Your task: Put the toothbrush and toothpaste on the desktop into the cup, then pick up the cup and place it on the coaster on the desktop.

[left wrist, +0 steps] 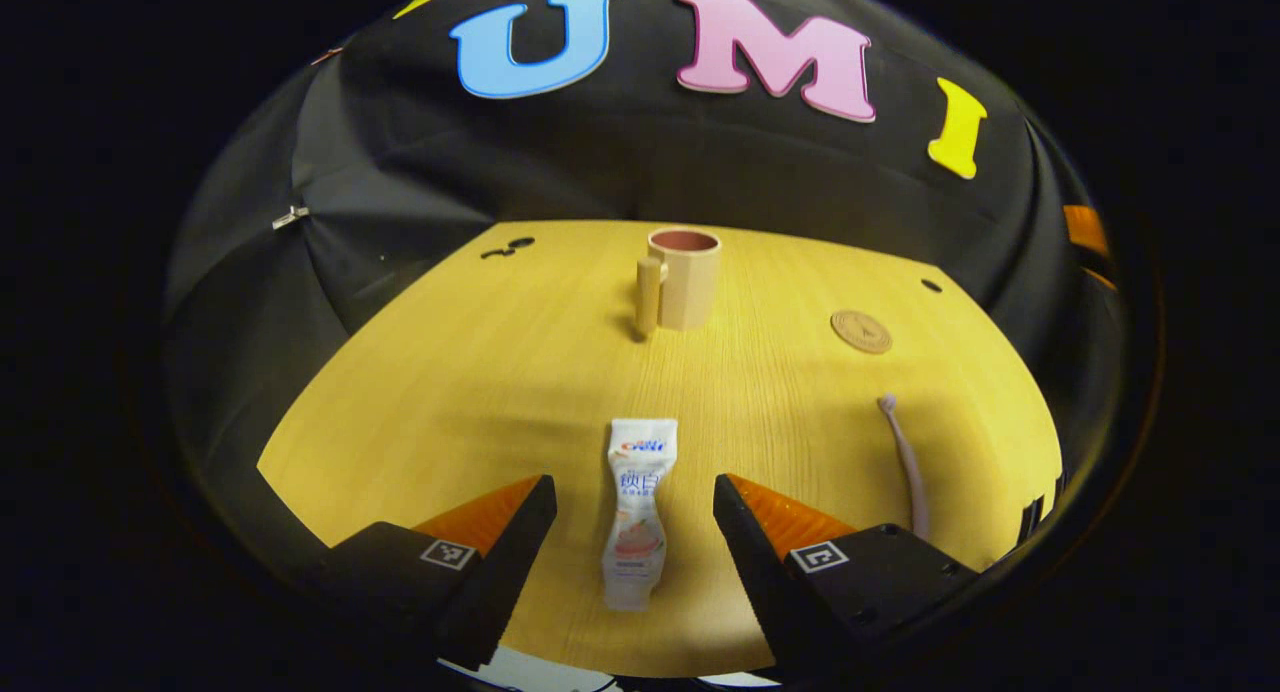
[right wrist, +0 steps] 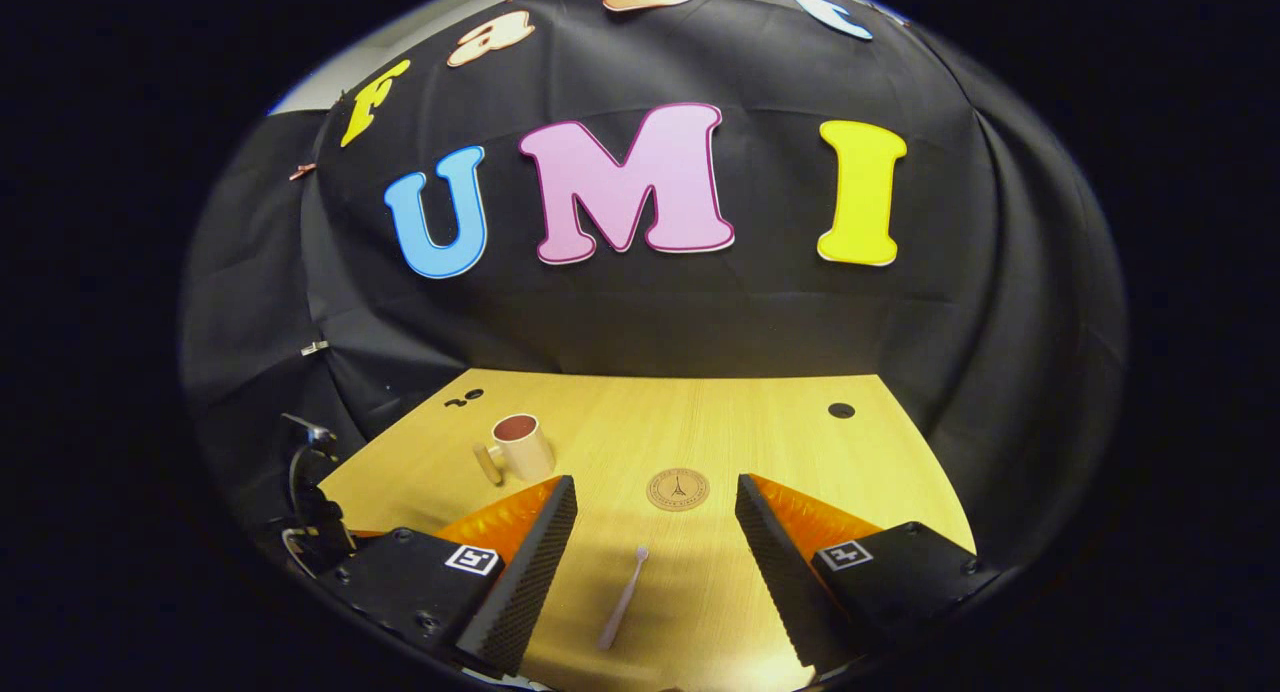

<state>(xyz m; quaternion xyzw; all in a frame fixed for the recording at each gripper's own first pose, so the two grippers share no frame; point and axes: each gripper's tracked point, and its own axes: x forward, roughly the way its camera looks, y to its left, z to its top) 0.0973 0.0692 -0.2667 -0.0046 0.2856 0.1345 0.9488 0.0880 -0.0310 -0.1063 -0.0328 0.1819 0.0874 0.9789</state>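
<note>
A: Left tool (left wrist: pixel 635 502)?
B: Spread wide above the near edge of the tabletop (left wrist: pixel 480 372), gripping nothing. Between its fingers, flat on the wood, the toothpaste (left wrist: pixel 637 517), lengthwise, cap end nearest, touching neither finger.

A: And the right tool (right wrist: pixel 655 517)?
B: Also wide apart, empty. Below the gap between its fingers, the toothbrush (right wrist: pixel 623 600), flat on the tabletop (right wrist: pixel 760 432), head toward the far side, clear of both fingers.

A: Cup?
B: Upright toward the far side in the left gripper view (left wrist: pixel 684 278), handle turned left and toward the camera, mouth up. Seen in the right gripper view too (right wrist: pixel 520 447), well left, past the left finger.

A: Coaster?
B: Round, flat, bare. In the left gripper view (left wrist: pixel 861 331) right of the cup and apart from it. In the right gripper view (right wrist: pixel 677 489) straight ahead, just beyond the toothbrush head.

A: Toothbrush from the left side?
B: Far right of the tabletop (left wrist: pixel 908 462), well apart from the toothpaste, head pointing toward the coaster.

A: Anything else?
B: Small dark holes (right wrist: pixel 841 410) near the far corners of the wood.
</note>
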